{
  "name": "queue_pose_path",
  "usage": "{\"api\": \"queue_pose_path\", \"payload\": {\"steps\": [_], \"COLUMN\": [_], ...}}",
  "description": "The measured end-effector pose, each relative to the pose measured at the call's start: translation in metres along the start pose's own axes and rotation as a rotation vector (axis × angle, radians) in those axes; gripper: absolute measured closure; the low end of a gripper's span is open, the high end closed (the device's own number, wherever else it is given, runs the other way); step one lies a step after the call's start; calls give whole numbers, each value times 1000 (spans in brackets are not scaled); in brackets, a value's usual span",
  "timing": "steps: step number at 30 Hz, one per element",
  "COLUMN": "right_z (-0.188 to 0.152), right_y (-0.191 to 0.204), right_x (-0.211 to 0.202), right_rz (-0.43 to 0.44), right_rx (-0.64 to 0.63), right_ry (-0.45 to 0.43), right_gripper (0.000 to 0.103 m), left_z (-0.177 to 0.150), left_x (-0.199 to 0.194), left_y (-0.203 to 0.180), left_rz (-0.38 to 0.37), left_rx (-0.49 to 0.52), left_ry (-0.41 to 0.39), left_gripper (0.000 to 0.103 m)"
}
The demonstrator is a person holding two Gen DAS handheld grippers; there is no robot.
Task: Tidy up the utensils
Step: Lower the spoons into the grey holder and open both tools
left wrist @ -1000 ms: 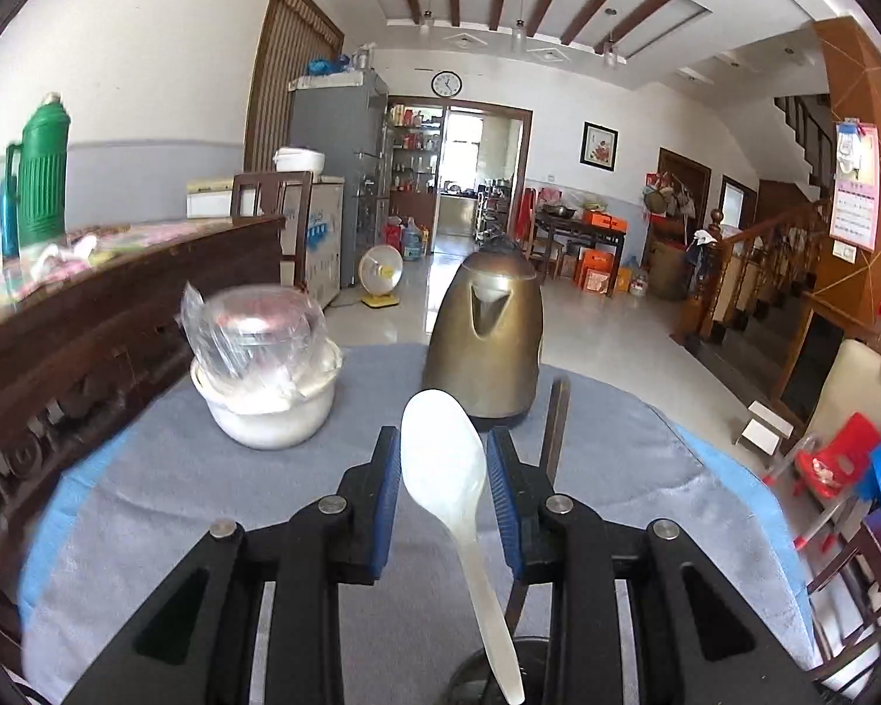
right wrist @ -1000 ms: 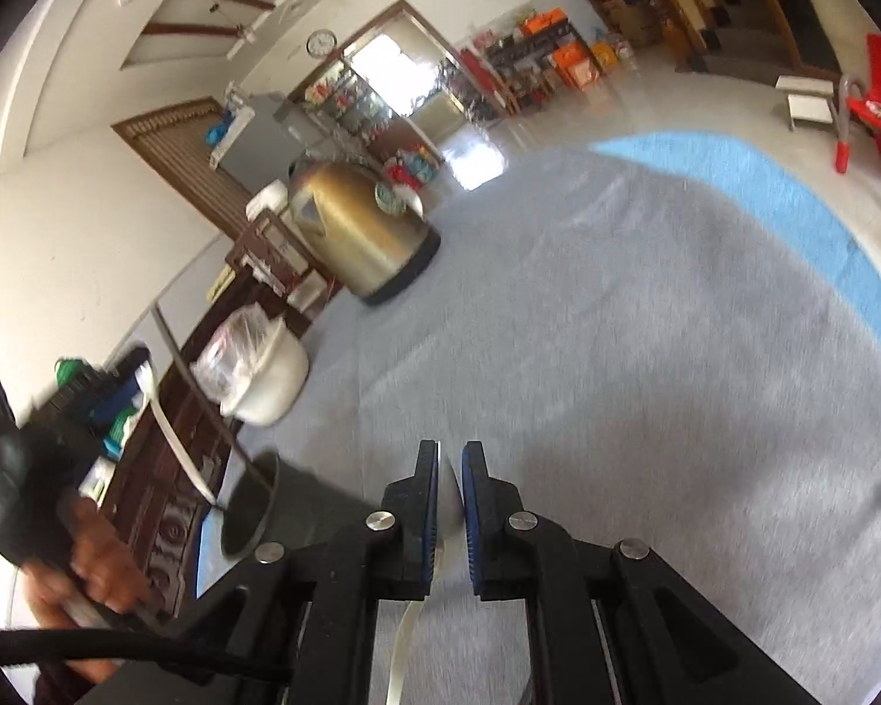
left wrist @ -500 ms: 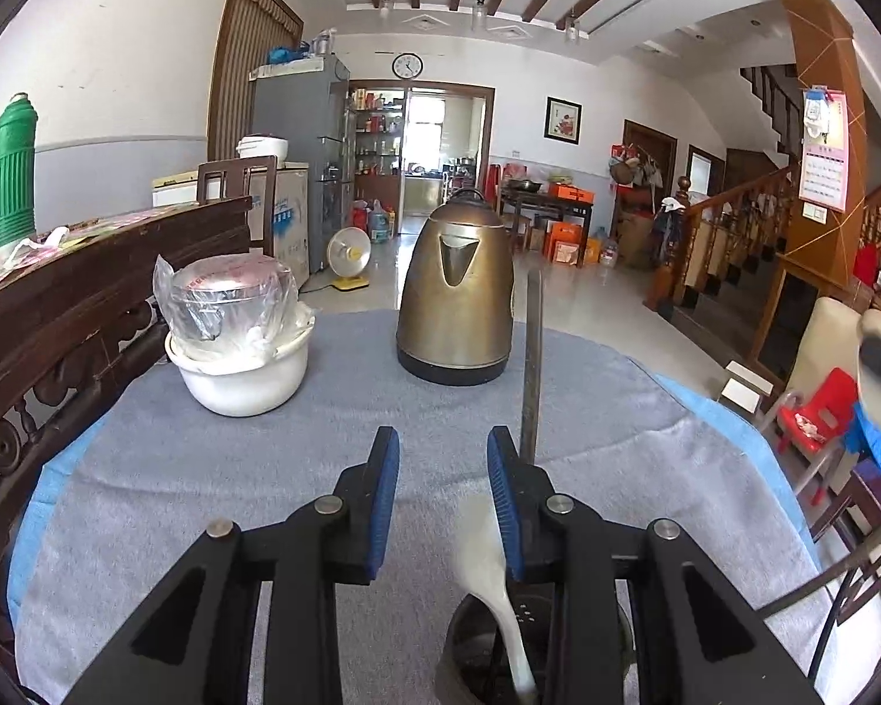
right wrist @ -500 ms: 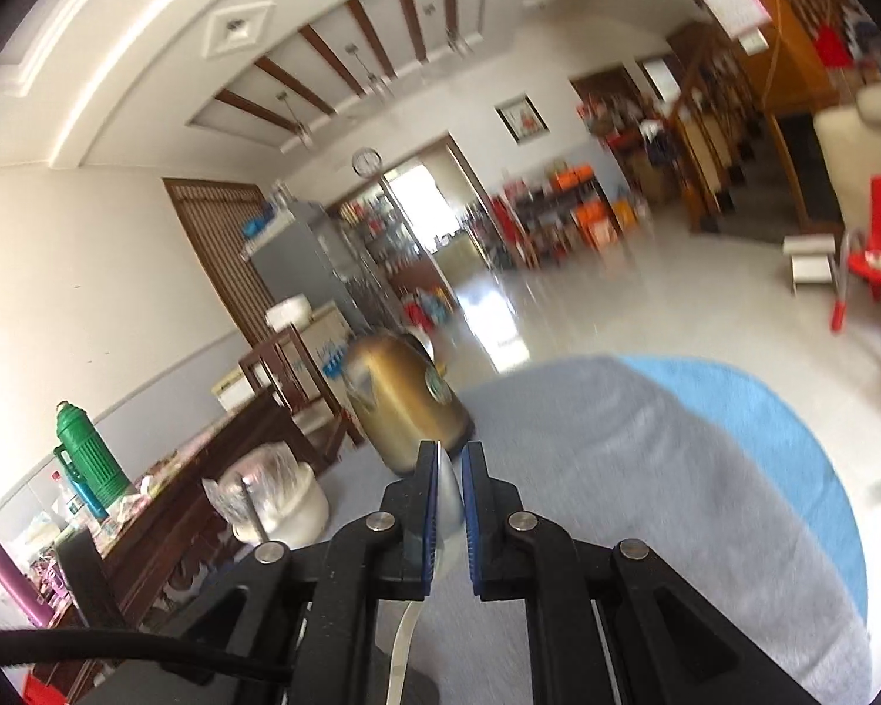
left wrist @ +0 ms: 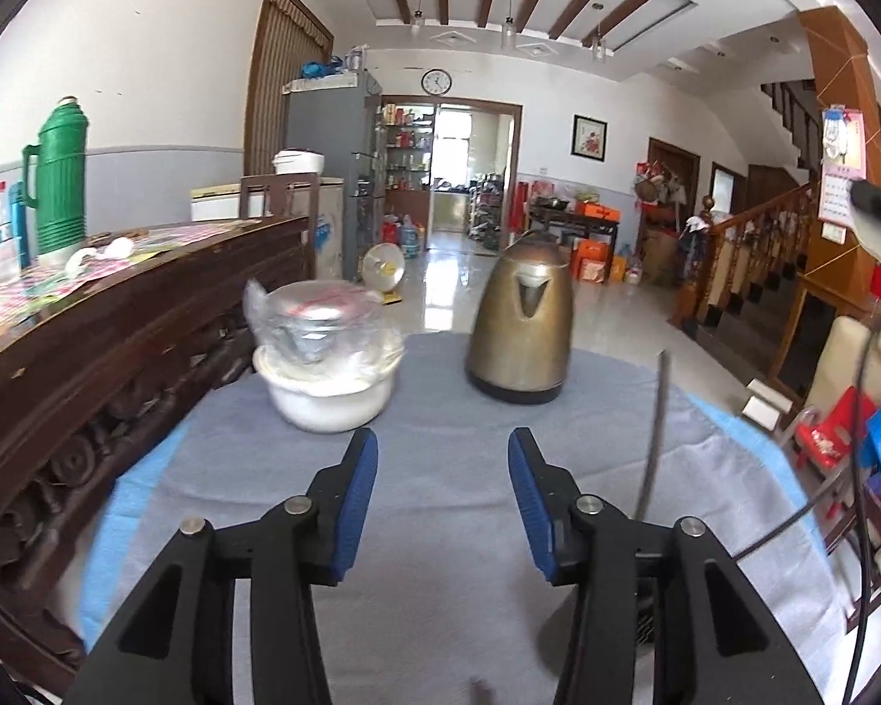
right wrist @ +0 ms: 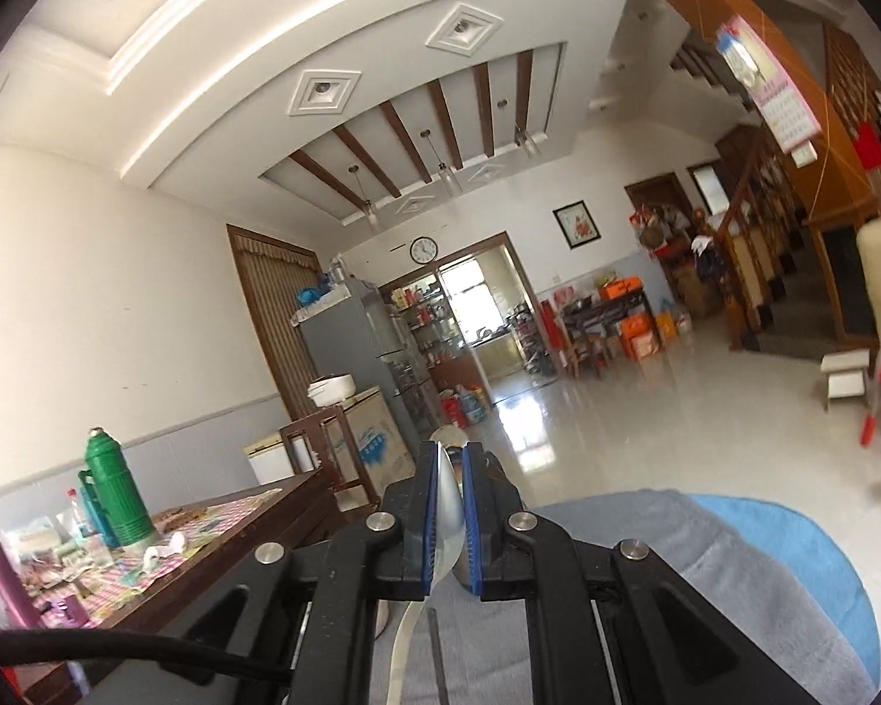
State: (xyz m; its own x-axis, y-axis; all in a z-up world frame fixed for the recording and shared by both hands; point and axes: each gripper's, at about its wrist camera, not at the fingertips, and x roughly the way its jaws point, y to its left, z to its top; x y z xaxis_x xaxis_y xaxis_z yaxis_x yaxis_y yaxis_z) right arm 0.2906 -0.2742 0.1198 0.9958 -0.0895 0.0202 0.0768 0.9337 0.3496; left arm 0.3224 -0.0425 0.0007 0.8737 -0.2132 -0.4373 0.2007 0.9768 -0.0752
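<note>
Daylight's pouring thru the far doorway [left wrist: 447, 170], glaring off the tile floor [right wrist: 646, 411]. Wall clock [left wrist: 436, 81] hanging above it, beamed ceiling [right wrist: 417, 141] overhead, wooden staircase [left wrist: 752, 247] climbing at rt, grey fridge [left wrist: 335, 141] standing at left.

We see a bright, daylit room; the light comes from the far doorway [left wrist: 470, 170] and throws glare across the glossy floor [right wrist: 646, 411]. Fisheye bending curves the walls and darkens the corners. Slight motion blur softens the bowl [left wrist: 329, 376] and the right view's edges.
</note>
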Motion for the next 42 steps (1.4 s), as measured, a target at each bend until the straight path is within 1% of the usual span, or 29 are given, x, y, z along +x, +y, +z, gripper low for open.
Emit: {"api": "queue_pose_path", "payload": {"steps": [3,6,11,14,17,20,22,24,26,27,28,29,30,34,37,39,42], "right_z": [-21,-51,-93,-109,-121,-131,-136,-135,-131,-129,-127,-125,-121,-102,-84,-75,-68], "right_y": [18,31,26,26,34,40,38,36,30,28,27,26,24,18,6,-3,-23], "right_x": [17,34,52,52,53,54,56,57,55,52,47,43,36,-1,-32,-49,-69], "right_rz": [-33,-81,-161,-212,-227,-251,-251,-245,-219,-207,-197,-186,-167,-108,-66,-52,-41], "right_rx": [-17,-79,-108,-148,-210,-278,-295,-289,-260,-245,-233,-224,-207,-169,-143,-138,-123], "right_ry": [36,69,123,106,91,77,94,123,162,178,189,194,191,146,131,138,176], "right_gripper": [95,95,95,94,94,94,94,92,88,80,68,63,51,51,51,51,52], "left_z": [-13,-28,-49,-58,-65,-70,-72,-74,-74,-74,-74,-73,-73,-76,-82,-87,-95], "left_x": [-8,-17,-27,-32,-32,-34,-37,-41,-43,-44,-44,-44,-46,-50,-49,-48,-46], "left_y": [13,27,49,60,67,68,67,66,64,63,62,60,59,54,53,51,47], "left_rz": [11,16,25,31,25,28,23,24,20,19,19,21,21,25,33,27,19], "left_rx": [-13,-19,-32,-56,-90,-92,-94,-90,-87,-85,-83,-80,-80,-74,-81,-101,-119], "left_ry": [17,37,77,88,117,126,126,119,122,125,128,129,131,145,187,218,259], "left_gripper": [52,52,52,52,52,52,52,52,52,52,52,52,52,52,47,47,46]}}
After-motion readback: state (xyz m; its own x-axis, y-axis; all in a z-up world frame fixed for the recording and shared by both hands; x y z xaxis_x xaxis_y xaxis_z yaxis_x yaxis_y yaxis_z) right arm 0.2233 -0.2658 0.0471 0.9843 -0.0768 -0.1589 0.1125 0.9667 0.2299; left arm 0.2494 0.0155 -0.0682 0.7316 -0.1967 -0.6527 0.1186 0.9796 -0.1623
